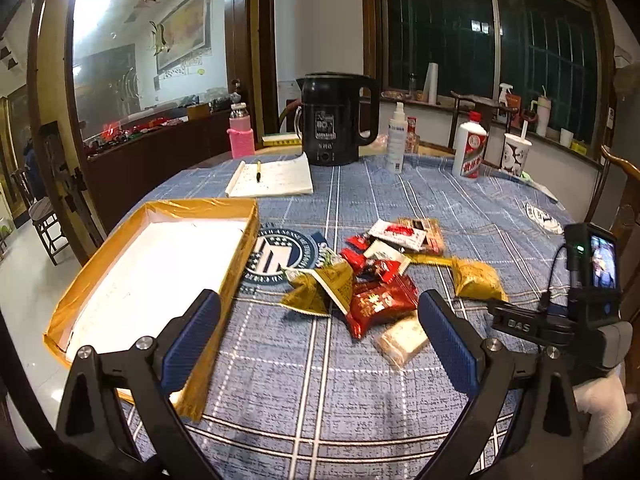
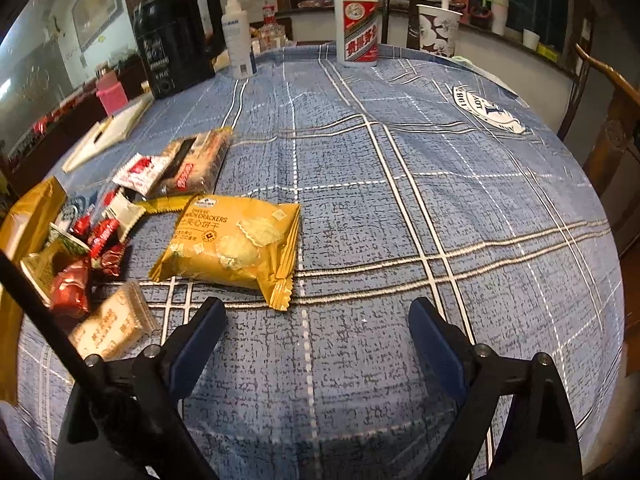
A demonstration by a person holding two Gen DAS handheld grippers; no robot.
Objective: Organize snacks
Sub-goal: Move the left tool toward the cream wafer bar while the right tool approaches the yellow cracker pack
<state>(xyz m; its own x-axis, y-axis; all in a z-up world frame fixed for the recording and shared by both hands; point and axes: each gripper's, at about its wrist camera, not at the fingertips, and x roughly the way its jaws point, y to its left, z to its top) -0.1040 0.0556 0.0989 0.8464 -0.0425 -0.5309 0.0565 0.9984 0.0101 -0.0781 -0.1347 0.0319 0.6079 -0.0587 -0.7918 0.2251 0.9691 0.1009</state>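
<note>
Meanwhile, both the left hand-held gripper (image 1: 320,320) and right hand-held gripper (image 2: 318,330) hovered wide open and empty above the tabletop (image 2: 440,200), snacks (image 1: 376,276) heaped mid-table beside the tray (image 1: 240,248) at its left edge.

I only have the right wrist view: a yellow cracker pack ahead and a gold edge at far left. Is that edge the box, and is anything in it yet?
Observer: Yes, it is a shallow gold-edged box. Its white inside holds no snacks.
Operator: Where are the left tongs?
Observer: The left tongs are open and hold nothing. They point at the stretch between the box and the snack pile.
Operator: Is anything lying between the box and the pile?
Observer: No loose item, only a round blue-and-white emblem printed on the tablecloth.
</note>
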